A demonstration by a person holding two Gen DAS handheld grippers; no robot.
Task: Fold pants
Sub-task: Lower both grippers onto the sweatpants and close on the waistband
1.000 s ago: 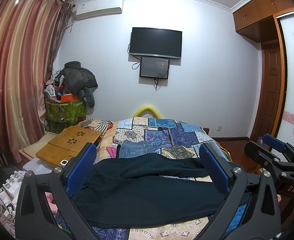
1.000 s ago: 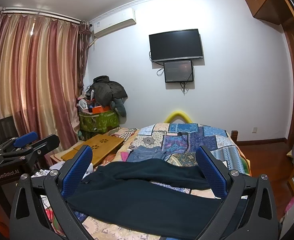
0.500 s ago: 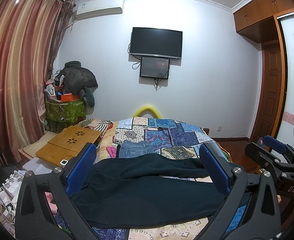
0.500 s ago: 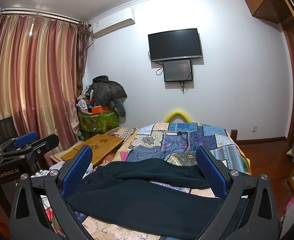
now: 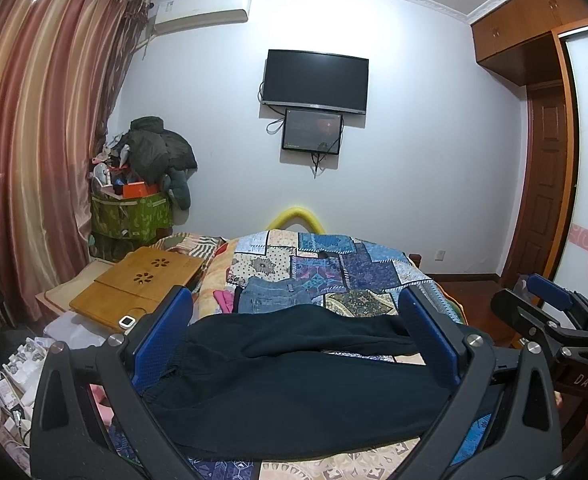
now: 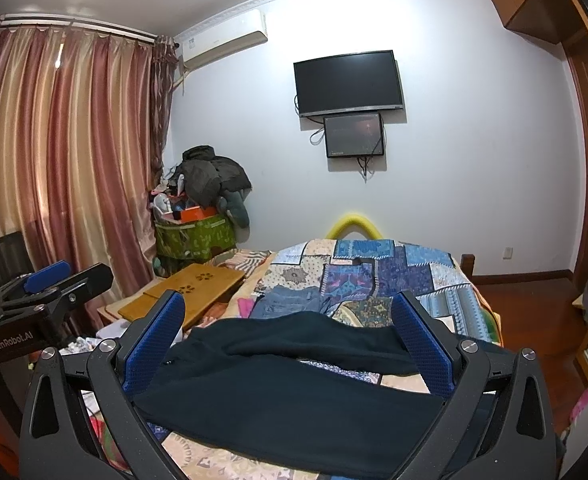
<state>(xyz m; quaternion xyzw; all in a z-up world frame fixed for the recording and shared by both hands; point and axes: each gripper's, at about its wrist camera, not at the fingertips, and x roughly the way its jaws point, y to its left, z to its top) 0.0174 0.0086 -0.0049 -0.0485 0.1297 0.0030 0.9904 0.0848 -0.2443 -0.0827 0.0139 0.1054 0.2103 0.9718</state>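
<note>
The dark pants (image 5: pixel 294 380) lay spread across the bed (image 5: pixel 354 272), while the left gripper (image 5: pixel 294 344) and right gripper (image 6: pixel 290 340) hovered above them, jaws wide apart and empty.

The left gripper (image 5: pixel 294 332) hangs level with its blue-padded jaws spread wide, gripping nothing. The right gripper (image 6: pixel 290 332), just beside it, is likewise spread wide and empty.
</note>
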